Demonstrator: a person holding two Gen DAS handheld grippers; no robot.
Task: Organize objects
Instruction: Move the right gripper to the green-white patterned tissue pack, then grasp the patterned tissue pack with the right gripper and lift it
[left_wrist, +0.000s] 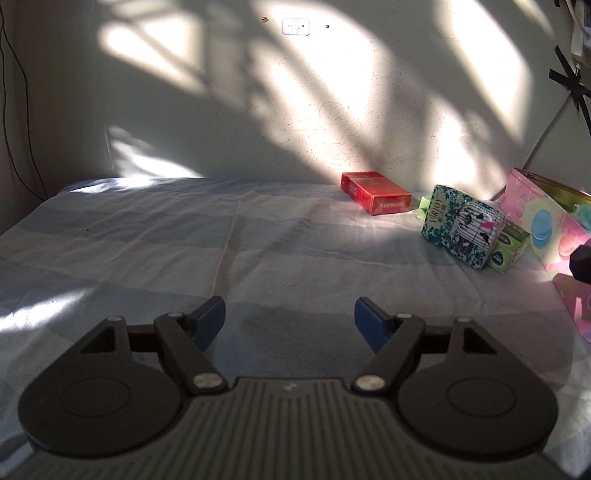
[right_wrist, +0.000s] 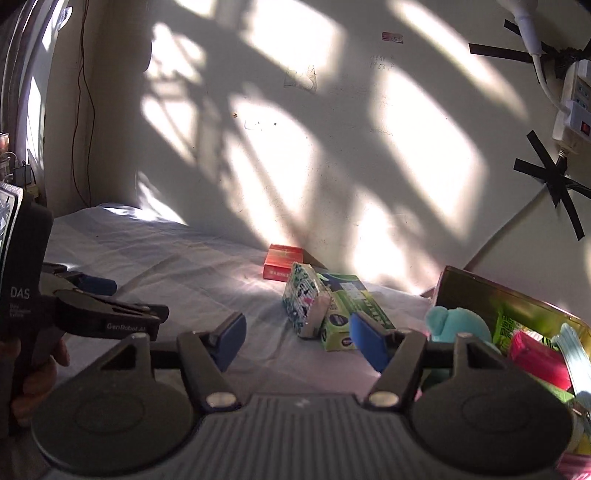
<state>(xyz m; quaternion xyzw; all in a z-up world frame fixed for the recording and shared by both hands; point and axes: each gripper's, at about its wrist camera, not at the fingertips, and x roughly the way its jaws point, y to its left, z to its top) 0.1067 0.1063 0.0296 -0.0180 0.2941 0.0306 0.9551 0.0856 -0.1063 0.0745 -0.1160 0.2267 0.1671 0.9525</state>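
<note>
Both tongs hover empty over the bed.
Left tongs (left_wrist: 290, 319) and right tongs (right_wrist: 297, 341) gape, nothing between; red box (left_wrist: 376, 197) lies by the wall.

The pink macaron-printed gift bag (left_wrist: 554, 225), right of the left tongs, runs off the frame edge. Behind the floral tissue pack (left_wrist: 461, 225), the green cardboard box (left_wrist: 511, 245) is half hidden. Small wall writing (right_wrist: 382, 62) beyond the right tongs is unreadable.

Left of sheet (left_wrist: 166, 236) bare – right side crowded: red box (left_wrist: 375, 194), tissue pack (left_wrist: 461, 225), pink bag (left_wrist: 546, 221).
</note>
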